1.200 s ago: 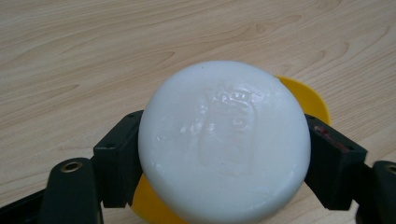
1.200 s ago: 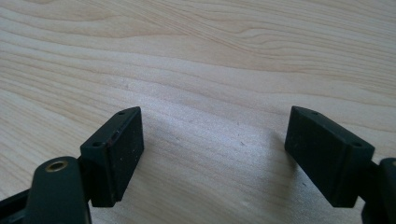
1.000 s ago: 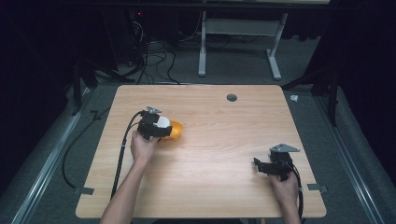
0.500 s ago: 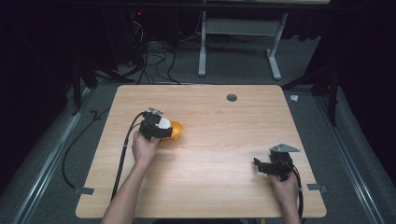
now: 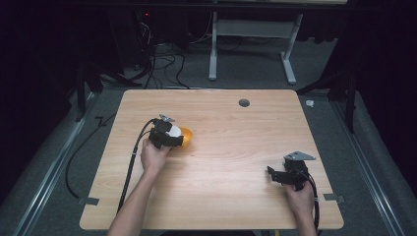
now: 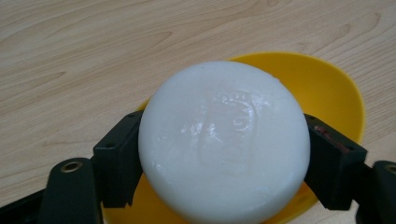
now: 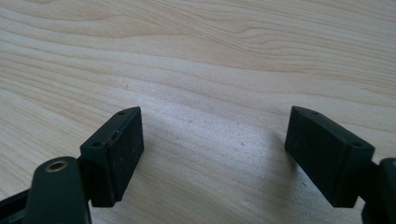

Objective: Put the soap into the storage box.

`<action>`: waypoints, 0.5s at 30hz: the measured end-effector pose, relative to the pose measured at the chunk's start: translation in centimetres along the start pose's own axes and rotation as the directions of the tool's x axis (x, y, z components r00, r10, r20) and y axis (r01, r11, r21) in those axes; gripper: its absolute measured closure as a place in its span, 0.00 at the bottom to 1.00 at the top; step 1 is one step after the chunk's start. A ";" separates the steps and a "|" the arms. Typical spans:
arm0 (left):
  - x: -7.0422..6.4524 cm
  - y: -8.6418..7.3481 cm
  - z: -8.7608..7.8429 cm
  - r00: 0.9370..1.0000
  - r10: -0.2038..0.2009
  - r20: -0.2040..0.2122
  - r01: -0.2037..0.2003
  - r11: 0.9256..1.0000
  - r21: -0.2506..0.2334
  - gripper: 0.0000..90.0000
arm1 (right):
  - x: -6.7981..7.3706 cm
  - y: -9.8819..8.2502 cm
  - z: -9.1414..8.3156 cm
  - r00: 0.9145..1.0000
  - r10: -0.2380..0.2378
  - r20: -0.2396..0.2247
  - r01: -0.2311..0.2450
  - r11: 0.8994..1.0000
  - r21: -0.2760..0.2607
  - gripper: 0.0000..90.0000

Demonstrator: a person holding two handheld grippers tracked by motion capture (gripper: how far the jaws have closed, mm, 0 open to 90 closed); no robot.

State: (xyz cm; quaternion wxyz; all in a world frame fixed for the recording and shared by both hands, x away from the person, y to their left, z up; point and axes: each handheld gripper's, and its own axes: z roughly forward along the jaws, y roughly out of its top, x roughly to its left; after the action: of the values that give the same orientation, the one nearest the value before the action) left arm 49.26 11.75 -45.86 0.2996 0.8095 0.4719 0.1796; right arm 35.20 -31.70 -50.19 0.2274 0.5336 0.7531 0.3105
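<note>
soap (image 6: 224,144) embossing: blurred | yellow bowl (image 6: 322,88): mostly hidden behind soap

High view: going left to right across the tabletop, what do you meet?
Left gripper clamped on the white soap → yellow bowl → dark round hole in the table → right gripper, open.

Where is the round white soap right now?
The white soap is clamped between the jaws of the left gripper, just above the yellow bowl, on the left half of the wooden table in the high view.
</note>
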 end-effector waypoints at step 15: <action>0.1 0.4 -1.1 1.000 -0.017 0.003 0.017 0.998 -0.064 0.26 | 0.0 0.0 0.0 1.000 -0.001 -0.001 0.001 1.000 0.000 0.23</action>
State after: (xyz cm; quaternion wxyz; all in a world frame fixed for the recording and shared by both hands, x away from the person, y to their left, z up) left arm 48.97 12.04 -44.75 0.3274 0.7956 0.4725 0.1910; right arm 35.20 -31.71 -50.19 0.2273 0.5330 0.7535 0.3105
